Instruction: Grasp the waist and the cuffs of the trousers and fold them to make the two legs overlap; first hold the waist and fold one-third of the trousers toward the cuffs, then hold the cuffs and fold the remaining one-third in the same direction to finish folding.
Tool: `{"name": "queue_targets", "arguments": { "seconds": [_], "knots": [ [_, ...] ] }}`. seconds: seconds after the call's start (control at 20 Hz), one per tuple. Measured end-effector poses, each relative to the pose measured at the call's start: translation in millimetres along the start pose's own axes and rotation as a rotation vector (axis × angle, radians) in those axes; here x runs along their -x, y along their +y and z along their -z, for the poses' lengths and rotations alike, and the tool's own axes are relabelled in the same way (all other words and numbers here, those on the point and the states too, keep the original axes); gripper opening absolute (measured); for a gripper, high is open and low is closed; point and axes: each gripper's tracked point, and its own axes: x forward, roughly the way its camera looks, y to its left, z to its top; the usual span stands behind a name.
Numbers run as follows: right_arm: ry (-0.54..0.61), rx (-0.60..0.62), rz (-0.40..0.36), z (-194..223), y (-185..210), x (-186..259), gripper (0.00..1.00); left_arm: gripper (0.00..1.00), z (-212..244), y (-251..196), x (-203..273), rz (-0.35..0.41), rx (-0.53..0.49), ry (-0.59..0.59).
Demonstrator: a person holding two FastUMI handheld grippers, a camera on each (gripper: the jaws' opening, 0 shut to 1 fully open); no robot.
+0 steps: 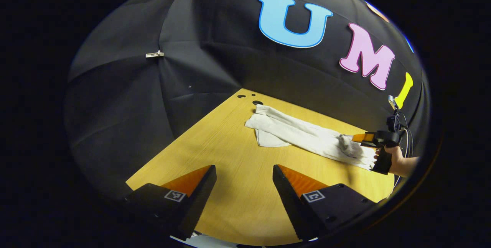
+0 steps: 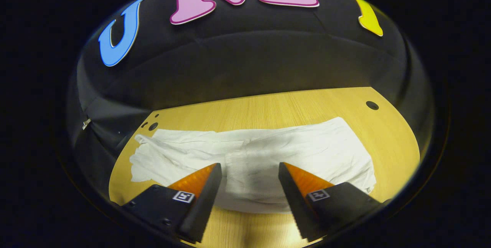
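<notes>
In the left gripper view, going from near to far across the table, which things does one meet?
The left tongs, open over bare wood, → the light wooden table → the white cloth trousers lying flat → the round holes near the table's far edge.

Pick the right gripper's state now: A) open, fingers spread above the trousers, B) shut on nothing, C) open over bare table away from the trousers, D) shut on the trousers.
A: in the right gripper view the right gripper has its fingers wide apart, with the white trousers lying flat on the table between and beyond them.
</notes>
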Motion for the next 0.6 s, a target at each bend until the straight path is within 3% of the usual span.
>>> {"name": "queue_targets", "arguments": {
  "seconds": [0.05, 0.1, 0.4, 0.6],
  "knots": [
    [-0.011, -0.012, 0.002, -1.9, -3.4, 8.2, 0.99, 0.95, -4.1, -3.7, -5.3, 0.008, -0.002, -0.007],
    [-0.026, -0.034, 0.007, -7.1, -8.4, 18.2, 1.0, 0.95, -8.4, -6.4, -12.9, 0.009, -0.001, -0.011],
    [-0.108, -0.065, 0.116, -25.5, -81.0, 93.7, 0.99, 0.95, -48.8, -17.6, -84.7, -0.024, 0.089, -0.047],
    [-0.114, -0.093, 0.204, -15.1, -138.0, 154.6, 0.99, 0.96, -63.0, -36.1, -146.6, -0.021, 0.129, -0.039]
  ]
}}
